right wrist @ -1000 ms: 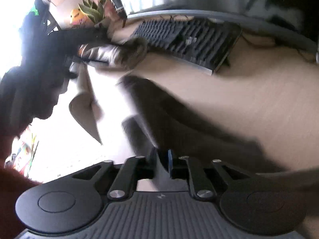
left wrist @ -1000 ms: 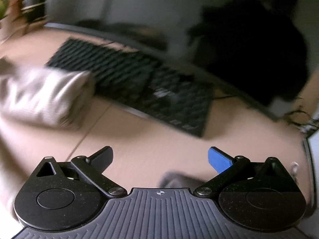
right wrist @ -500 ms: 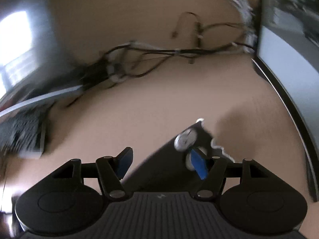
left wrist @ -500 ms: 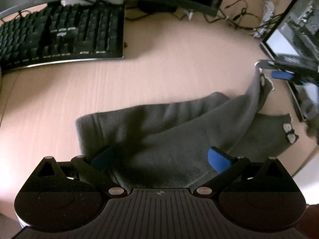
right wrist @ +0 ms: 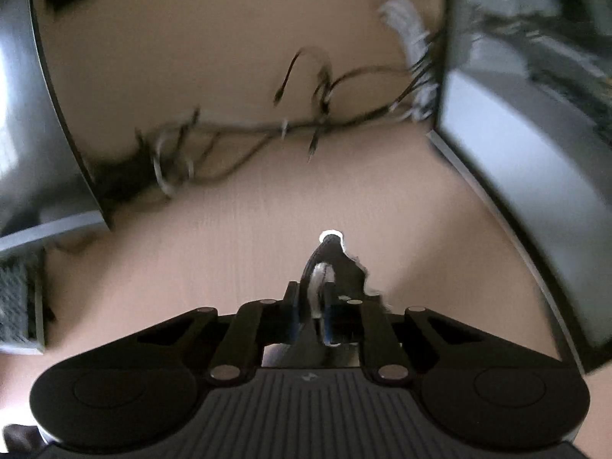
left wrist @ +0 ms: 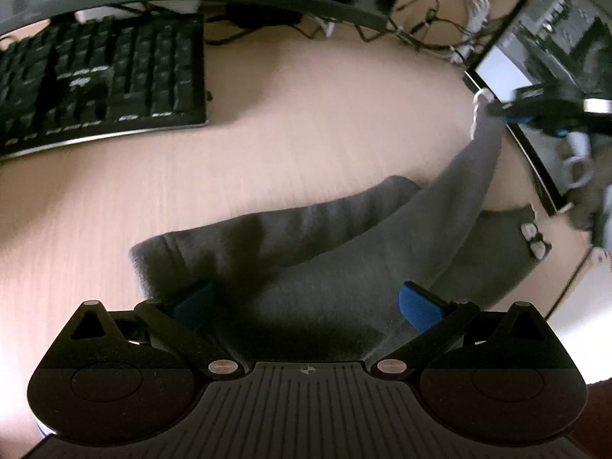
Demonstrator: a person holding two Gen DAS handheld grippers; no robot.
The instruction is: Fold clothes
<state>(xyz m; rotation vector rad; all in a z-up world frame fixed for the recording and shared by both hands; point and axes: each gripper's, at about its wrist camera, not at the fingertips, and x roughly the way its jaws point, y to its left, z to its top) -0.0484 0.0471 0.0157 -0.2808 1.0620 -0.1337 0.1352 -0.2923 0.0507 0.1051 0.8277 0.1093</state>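
Right gripper [right wrist: 319,298] now clamped on grey garment [left wrist: 344,248] hem; was apart half a second ago.
Left gripper [left wrist: 306,302] spread over cloth near desk [left wrist: 306,114] front edge; fold lift probably starting, view blurred.

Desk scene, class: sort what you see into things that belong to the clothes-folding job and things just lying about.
Part of the job:
grey garment
left gripper, open over it
right gripper, shut on its trimmed corner

Just lying about:
keyboard
cables
monitor
desk
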